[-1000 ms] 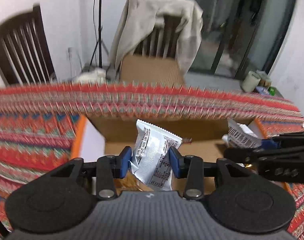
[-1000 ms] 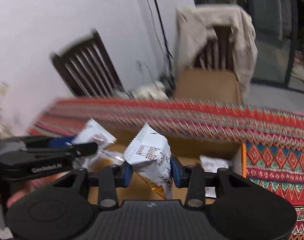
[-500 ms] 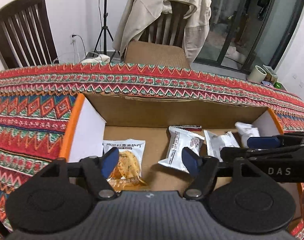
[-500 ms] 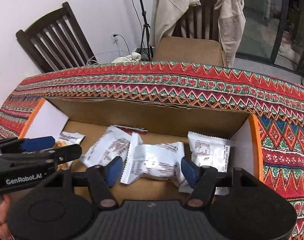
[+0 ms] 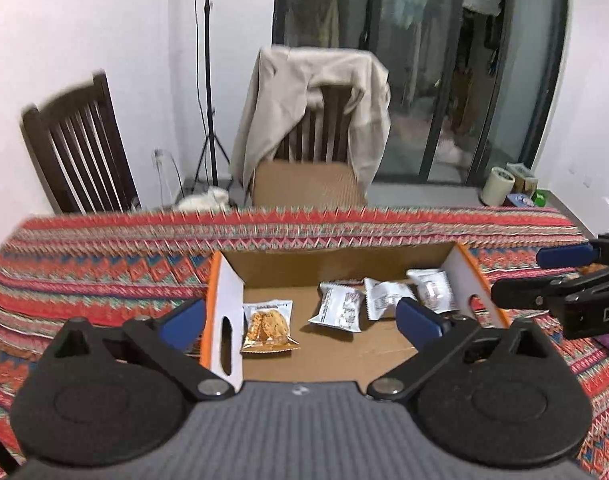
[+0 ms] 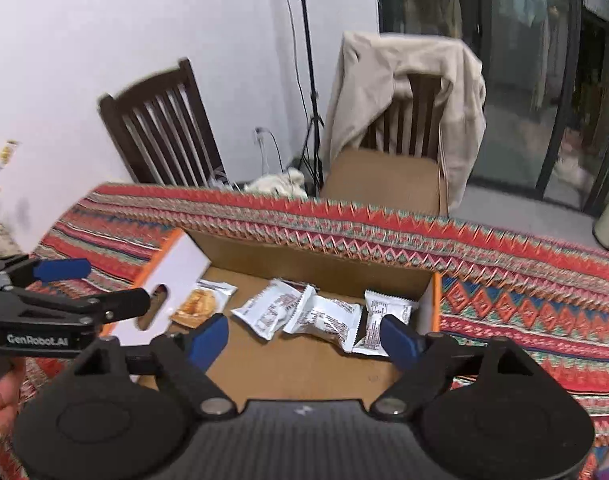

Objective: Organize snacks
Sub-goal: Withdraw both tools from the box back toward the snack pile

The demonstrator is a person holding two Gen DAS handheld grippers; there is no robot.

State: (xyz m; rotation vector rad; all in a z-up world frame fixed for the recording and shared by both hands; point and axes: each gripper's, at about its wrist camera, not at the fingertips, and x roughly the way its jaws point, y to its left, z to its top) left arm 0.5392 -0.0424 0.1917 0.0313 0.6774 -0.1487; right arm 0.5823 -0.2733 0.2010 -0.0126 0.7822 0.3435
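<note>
An open cardboard box (image 5: 224, 300) with orange-edged white end walls sits on the patterned tablecloth; it also shows in the right wrist view (image 6: 184, 264). Inside lie a clear cookie packet (image 5: 268, 326) (image 6: 196, 304) at the left and three white snack packets (image 5: 338, 312) (image 6: 324, 320) in a row to the right. My left gripper (image 5: 300, 322) is open and empty above the box's near side. My right gripper (image 6: 302, 338) is open and empty above the box's near edge. Each gripper shows at the edge of the other's view.
The red zigzag tablecloth (image 5: 104, 264) covers the table around the box. Behind the table stand a dark wooden chair (image 5: 80, 148) and a chair draped with a beige jacket (image 5: 316, 120). A tripod stand (image 5: 208, 80) and glass doors are farther back.
Both grippers held a white packet one second ago, then opened and dropped them into the box. Both have since pulled back and up, away from the box.
</note>
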